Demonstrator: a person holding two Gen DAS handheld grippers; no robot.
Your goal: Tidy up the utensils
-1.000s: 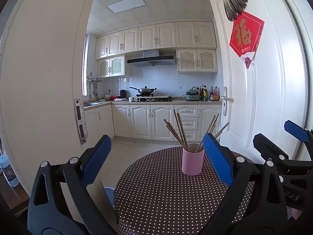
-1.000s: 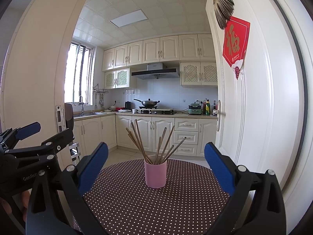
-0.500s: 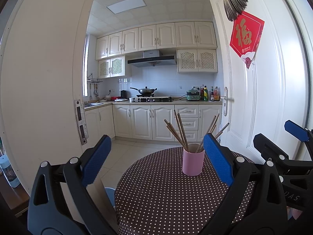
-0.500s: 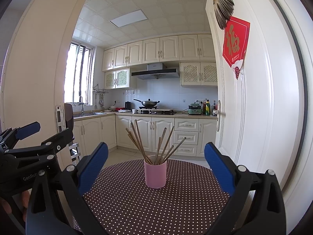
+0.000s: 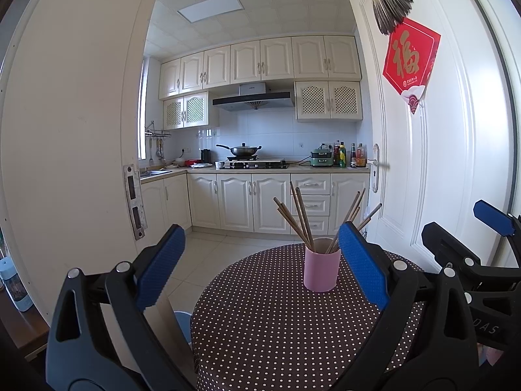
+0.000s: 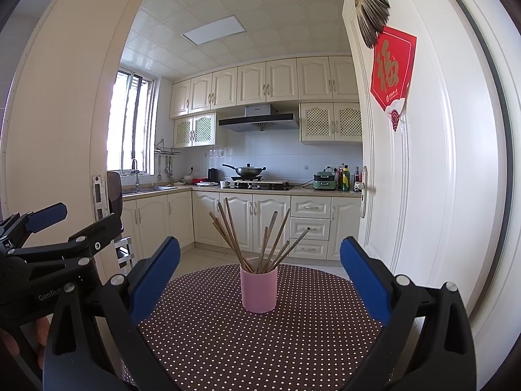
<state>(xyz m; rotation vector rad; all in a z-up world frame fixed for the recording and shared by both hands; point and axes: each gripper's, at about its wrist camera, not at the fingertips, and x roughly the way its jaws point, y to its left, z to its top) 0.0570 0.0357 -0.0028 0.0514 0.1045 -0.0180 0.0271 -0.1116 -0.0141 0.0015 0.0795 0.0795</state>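
Both the left gripper [image 5: 260,270] and the right gripper [image 6: 260,280] hover with blue-padded jaws spread wide, holding nothing. Beyond them, a pink cup [image 6: 259,290] stands upright on the round polka-dot table [image 6: 228,342], wooden chopsticks [image 6: 260,241] fanned out inside. Kitchen cabinets [image 6: 241,224] line the far wall.

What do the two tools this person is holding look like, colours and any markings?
Both are black plastic clamp-style frames with silver rivets. The left tool and right tool each have two fingers faced with textured blue pads. White lettering shows on their sides, only partly readable. No cables or sleeves are visible.
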